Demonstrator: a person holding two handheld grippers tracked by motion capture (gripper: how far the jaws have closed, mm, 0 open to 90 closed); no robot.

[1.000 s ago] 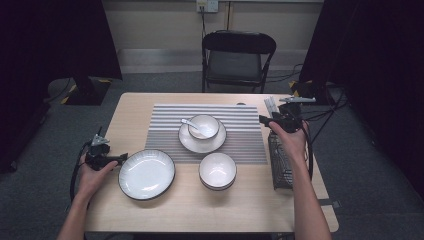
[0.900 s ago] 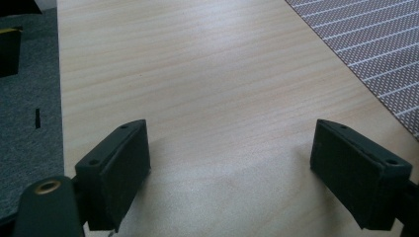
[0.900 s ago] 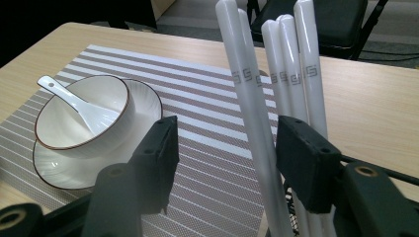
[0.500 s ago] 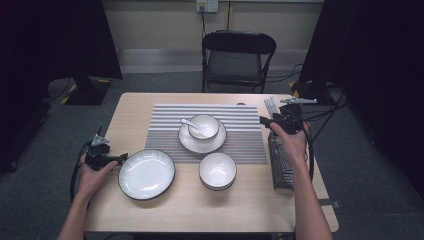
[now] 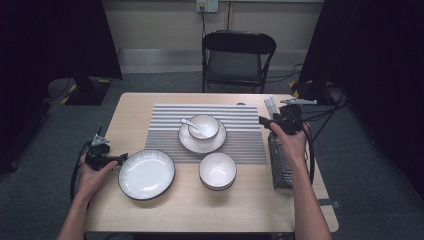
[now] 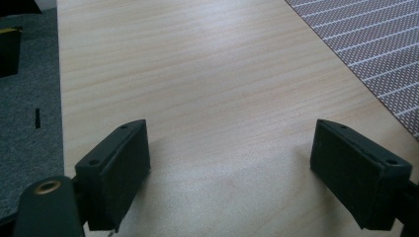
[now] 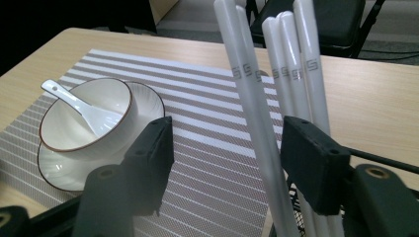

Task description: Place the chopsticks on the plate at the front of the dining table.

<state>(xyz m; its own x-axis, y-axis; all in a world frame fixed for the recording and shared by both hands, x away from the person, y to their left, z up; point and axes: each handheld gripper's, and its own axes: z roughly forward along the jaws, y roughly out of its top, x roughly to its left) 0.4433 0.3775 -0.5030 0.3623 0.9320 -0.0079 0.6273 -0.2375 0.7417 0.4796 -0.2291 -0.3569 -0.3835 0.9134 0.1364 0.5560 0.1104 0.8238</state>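
The white chopsticks (image 7: 276, 98) are standing up in a black wire holder (image 5: 281, 165) at the right side of the table (image 5: 150, 210), just past the edge of the striped mat (image 5: 235, 145). The right gripper (image 7: 225, 148) is held at them, with its jaws apart — they have just been opening wider. One or two sticks are seen between the jaws, but the pads are not pressed on them. The rest stand just beside the right jaw.

The sticks are likely light, stiff and smooth, so they could be slippery. They are best taken near the middle, two side by side, and squeezed gently so they are not crossed or dropped.

The left gripper (image 6: 232, 168) is seen over bare wood beside the big plate (image 5: 146, 174) — its jaws are wide apart with nothing between them. A small bowl with a spoon (image 7: 81, 106) is sat on a saucer on the mat.
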